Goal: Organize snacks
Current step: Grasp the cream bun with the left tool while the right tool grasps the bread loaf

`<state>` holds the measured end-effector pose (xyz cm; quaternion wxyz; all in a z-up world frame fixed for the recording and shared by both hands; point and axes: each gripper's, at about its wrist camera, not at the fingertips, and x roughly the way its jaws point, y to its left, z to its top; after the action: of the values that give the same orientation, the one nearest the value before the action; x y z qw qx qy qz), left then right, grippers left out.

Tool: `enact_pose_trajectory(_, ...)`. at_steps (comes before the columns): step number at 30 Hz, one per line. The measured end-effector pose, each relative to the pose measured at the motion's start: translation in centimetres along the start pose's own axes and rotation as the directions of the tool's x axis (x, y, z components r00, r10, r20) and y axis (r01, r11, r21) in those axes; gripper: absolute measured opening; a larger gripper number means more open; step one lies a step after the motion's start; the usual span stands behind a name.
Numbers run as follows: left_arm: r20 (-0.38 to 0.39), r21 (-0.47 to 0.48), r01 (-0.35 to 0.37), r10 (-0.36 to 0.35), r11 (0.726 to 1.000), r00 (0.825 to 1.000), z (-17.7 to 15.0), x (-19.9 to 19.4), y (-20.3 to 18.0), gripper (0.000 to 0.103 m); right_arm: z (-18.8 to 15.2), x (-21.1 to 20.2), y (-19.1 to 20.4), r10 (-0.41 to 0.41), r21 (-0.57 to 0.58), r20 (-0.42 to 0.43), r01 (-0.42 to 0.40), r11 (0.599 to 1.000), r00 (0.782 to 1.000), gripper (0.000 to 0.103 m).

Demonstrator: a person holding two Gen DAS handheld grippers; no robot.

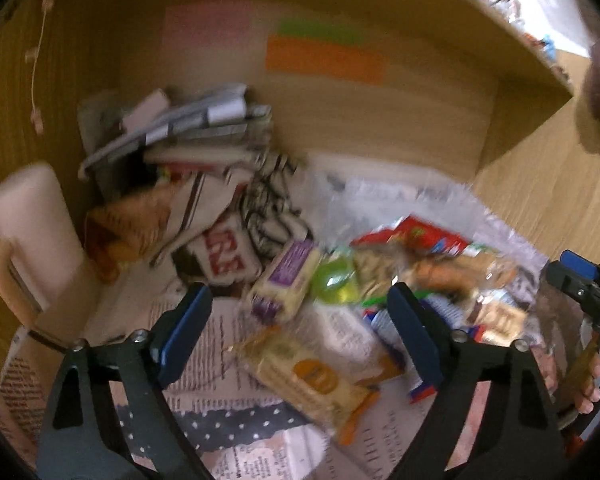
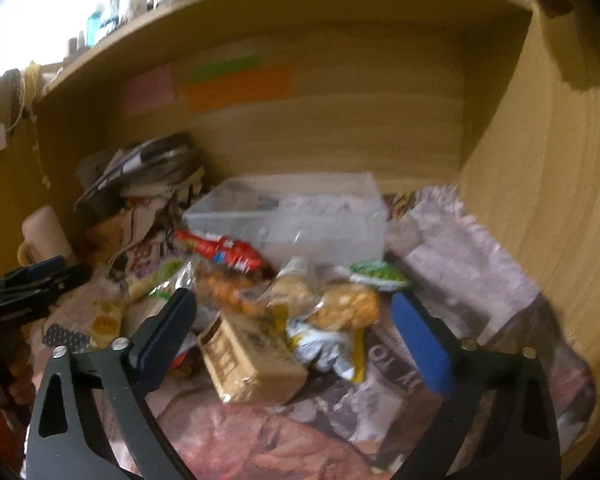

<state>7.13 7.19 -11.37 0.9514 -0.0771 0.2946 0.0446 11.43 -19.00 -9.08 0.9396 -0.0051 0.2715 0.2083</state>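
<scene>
A heap of wrapped snacks lies on newspaper inside a wooden shelf compartment. My left gripper (image 1: 298,300) is open above a yellow bar with an orange circle (image 1: 312,376); a purple-labelled pack (image 1: 288,280) and a green jelly cup (image 1: 336,282) lie just beyond its tips. My right gripper (image 2: 292,308) is open over a brown-and-cream biscuit pack (image 2: 248,356), an orange nut bag (image 2: 352,308) and a crumpled yellow-white wrapper (image 2: 328,348). Nothing is pinched in either one. A red packet (image 2: 224,250) leans against an empty-looking clear plastic box (image 2: 300,216) behind the heap.
A cream mug (image 1: 32,232) stands at the left wall. Stacked papers and printed bags (image 1: 188,124) fill the back left corner. Sticky notes (image 1: 324,60) hang on the back panel. The wooden side wall (image 2: 540,200) closes the right. Newspaper (image 2: 452,240) lines the floor.
</scene>
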Motion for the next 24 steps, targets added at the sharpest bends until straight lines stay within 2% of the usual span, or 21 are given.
enact_pose_trajectory(6, -0.081, 0.013, -0.013, 0.014, 1.000, 0.997, -1.8, 1.5, 0.4, 0.087, -1.3, 1.6, 1.2, 0.060, -0.002, -0.058, -0.060, 0.998, 0.997, 0.086)
enact_pose_trajectory(15, -0.187, 0.000, 0.018, -0.018, 1.000, 0.982, -3.6, 4.1, 0.2, 0.087, -2.7, 3.9, 2.2, 0.092, -0.011, -0.153, -0.095, 0.995, 0.984, 0.080)
enact_pose_trajectory(18, -0.200, -0.010, 0.025, -0.027, 1.000, 0.979, -3.9, 4.8, 0.2, 0.087, -3.0, 4.7, 2.3, 0.093, -0.015, -0.181, -0.098, 0.995, 0.979, 0.077)
enact_pose_trajectory(23, -0.198, 0.004, 0.022, -0.021, 1.000, 0.980, -3.9, 5.1, -0.1, 0.074, -3.0, 5.2, 1.9, 0.109, 0.009, -0.189, -0.109, 0.994, 0.976, 0.077)
enact_pose_trajectory(24, -0.199, 0.006, 0.021, -0.020, 1.000, 0.980, -3.9, 5.2, -0.1, 0.069, -3.0, 5.2, 1.9, 0.110, 0.013, -0.191, -0.110, 0.994, 0.975, 0.077)
